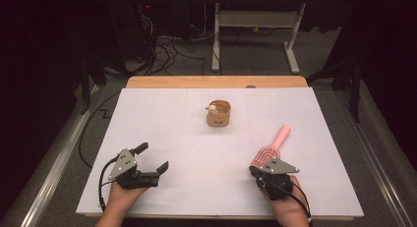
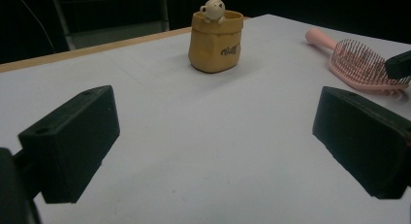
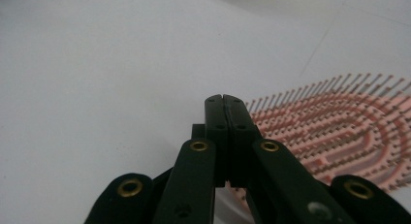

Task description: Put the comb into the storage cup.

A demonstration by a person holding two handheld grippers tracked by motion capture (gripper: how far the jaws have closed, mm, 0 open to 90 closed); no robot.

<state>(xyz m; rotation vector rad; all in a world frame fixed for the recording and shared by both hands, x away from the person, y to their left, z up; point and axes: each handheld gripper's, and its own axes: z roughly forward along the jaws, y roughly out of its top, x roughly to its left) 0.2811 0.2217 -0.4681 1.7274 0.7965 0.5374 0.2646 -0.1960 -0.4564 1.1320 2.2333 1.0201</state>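
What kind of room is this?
Probably a lab or workshop: a white work table in a dark room, loose cables on the grey floor behind, and a hand-held left gripper and right gripper.

We are in a lab or work room: a white table (image 1: 196, 153) stands on grey carpet (image 1: 255, 55), with a tangle of black cables (image 1: 162, 52) and the metal legs of a desk (image 1: 255, 35) behind it.
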